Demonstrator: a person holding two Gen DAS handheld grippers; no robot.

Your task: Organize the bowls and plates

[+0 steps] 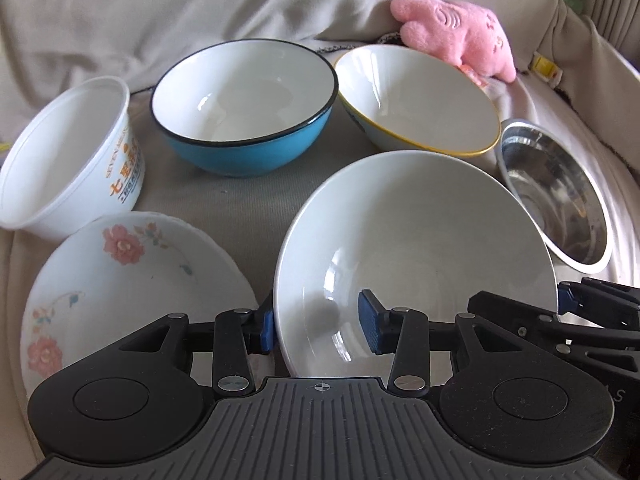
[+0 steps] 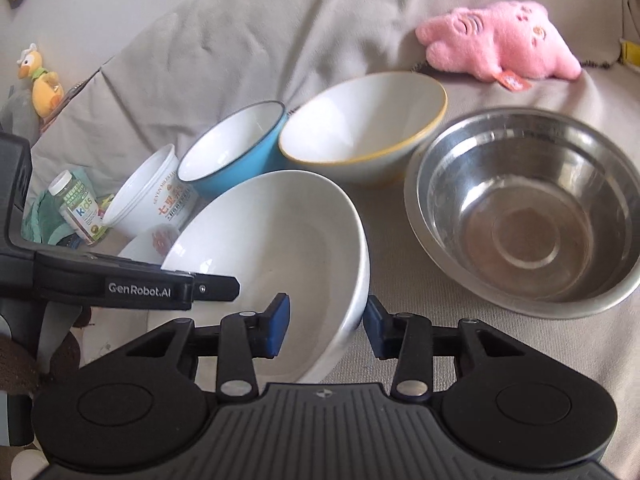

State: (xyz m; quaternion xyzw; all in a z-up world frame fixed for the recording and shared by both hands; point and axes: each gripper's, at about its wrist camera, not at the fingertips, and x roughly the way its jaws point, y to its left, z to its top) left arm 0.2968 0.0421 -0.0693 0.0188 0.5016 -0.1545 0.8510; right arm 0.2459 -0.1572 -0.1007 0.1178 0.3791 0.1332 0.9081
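A large white bowl [image 1: 420, 240] [image 2: 272, 232] rests on the beige sofa cover, and both grippers straddle its rim. My left gripper [image 1: 319, 326] stands open over the bowl's left edge: one blue pad is just outside the wall, the other well inside. My right gripper [image 2: 326, 322] is open across the opposite edge, its outer pad close against the wall and its inner pad apart from it. Around the bowl lie a floral dish [image 1: 132, 280], a blue enamel bowl [image 1: 248, 152], a yellow-rimmed white bowl [image 1: 416, 96] and a steel bowl [image 2: 528, 208].
A white plastic tub [image 1: 72, 148] leans at the left. A pink plush toy [image 2: 500, 40] lies behind the bowls against the sofa back. A vitamin bottle [image 2: 78, 208] and a duck toy [image 2: 42, 80] sit far left. The cover is soft and creased.
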